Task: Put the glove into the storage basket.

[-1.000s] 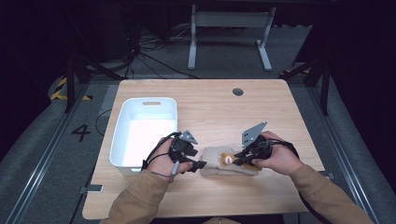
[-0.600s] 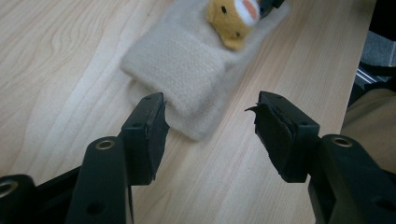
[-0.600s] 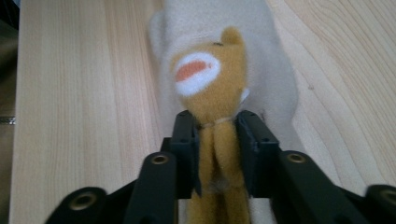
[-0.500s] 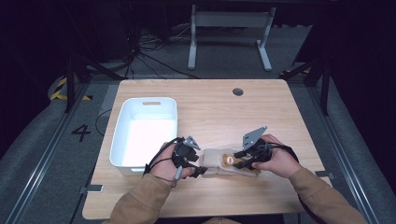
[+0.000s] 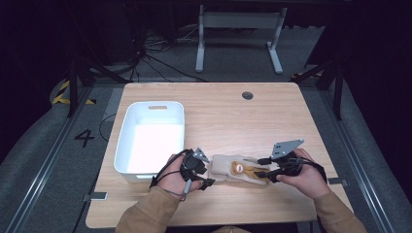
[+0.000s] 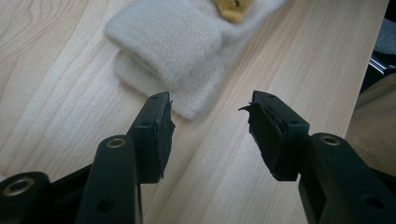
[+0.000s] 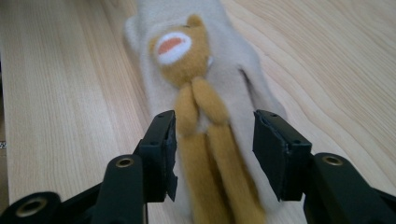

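Observation:
A cream fleece sock (image 5: 221,167) with a brown toy animal (image 5: 238,170) sewn on it lies flat on the wooden table (image 5: 233,116), between my two grippers. The left gripper (image 5: 210,175) is at the sock's cuff end. Its jaws have just been closing a little but still stand apart. The cuff's corner (image 6: 187,100) lies right at the left gripper's (image 6: 210,116) tips, unpinched. The jaws of the right gripper (image 5: 262,170) have just been opening. In its own view the right gripper (image 7: 215,123) straddles the animal's long brown limbs (image 7: 205,140), and the pads do not press.
A white plastic bin (image 5: 150,109) stands to the left, close to the left hand. A round dark cable hole (image 5: 247,95) sits near the table's far edge. The person's sleeves come in over the near edge.
The right gripper has let go of the sock, opened wide and slid back toward the right. The sock now lies flatter. The left hand has hardly moved.

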Demonstrator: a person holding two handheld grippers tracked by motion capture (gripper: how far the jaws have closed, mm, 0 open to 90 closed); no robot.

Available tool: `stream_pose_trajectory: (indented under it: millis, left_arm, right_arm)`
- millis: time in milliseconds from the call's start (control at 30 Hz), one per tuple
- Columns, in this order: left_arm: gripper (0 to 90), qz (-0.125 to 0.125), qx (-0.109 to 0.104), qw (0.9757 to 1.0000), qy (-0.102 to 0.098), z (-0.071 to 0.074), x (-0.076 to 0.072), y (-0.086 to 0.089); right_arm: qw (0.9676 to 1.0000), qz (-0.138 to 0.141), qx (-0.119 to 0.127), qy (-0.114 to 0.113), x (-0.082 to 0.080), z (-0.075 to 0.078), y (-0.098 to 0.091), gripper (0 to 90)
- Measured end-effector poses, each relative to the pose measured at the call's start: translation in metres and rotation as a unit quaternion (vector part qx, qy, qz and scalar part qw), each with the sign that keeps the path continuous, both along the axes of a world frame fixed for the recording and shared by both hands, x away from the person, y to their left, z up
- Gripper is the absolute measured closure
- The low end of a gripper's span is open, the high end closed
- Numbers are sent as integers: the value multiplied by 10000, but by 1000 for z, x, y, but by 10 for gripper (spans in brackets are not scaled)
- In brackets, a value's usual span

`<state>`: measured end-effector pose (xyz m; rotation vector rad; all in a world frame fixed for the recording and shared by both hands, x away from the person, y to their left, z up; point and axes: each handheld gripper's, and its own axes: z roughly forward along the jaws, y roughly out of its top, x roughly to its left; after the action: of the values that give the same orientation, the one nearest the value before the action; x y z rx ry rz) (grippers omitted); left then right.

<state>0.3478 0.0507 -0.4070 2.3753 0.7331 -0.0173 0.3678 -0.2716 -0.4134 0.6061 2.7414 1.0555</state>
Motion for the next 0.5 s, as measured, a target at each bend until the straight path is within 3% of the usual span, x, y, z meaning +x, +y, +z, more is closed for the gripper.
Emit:
stream_pose_trajectory:
  millis: [200, 500]
  left_arm:
    - [537, 16, 68, 9999, -83, -3, 3, -5]
    - [579, 5, 123, 9999, -49, -10, 8, -9]
  right_arm:
    - [9991, -413, -60, 63, -7, 2, -25, 524]
    - [9976, -480, -417, 286, -7, -15, -29, 483]
